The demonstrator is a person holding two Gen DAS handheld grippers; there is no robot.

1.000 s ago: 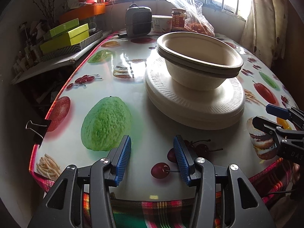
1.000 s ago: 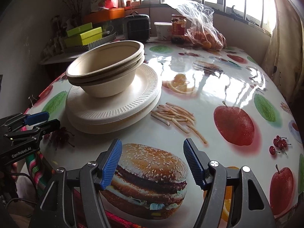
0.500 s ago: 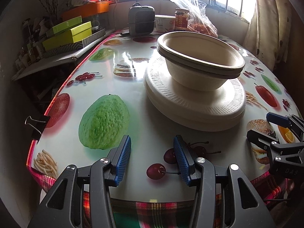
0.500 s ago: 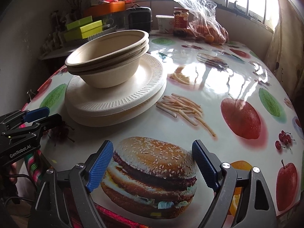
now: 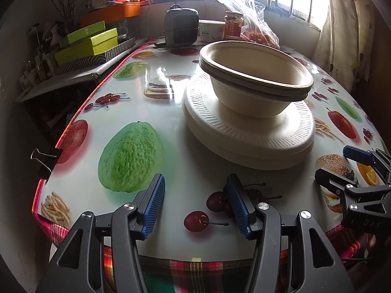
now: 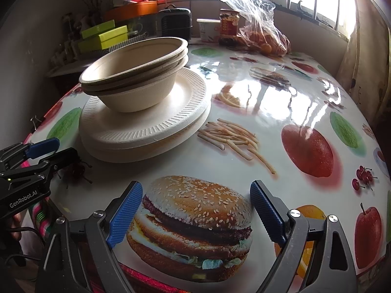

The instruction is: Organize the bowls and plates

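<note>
- A stack of beige paper bowls point(image 5: 256, 78) sits nested on a stack of white disposable plates point(image 5: 246, 131) near the front of the surface point(image 5: 185, 171), which is covered in a glossy food-print cloth.
- The left tongs point(image 5: 195, 206) hover over printed cherries at the near edge, blue pads spread with nothing between them, jaws having just opened a little further.
- The right tongs point(image 6: 196, 213) hang above a printed burger, spread wide and empty, having just been opening.
- Both tongs stand apart from the stacks, 1 to each side.
- At the far end by the window: a dark small heater point(image 6: 174, 23), a jar point(image 6: 229, 25), a white tub point(image 6: 207, 30) and a clear bag of oranges point(image 6: 264, 36).
- Green boxes point(image 5: 88, 42) rest on a side shelf.
</note>
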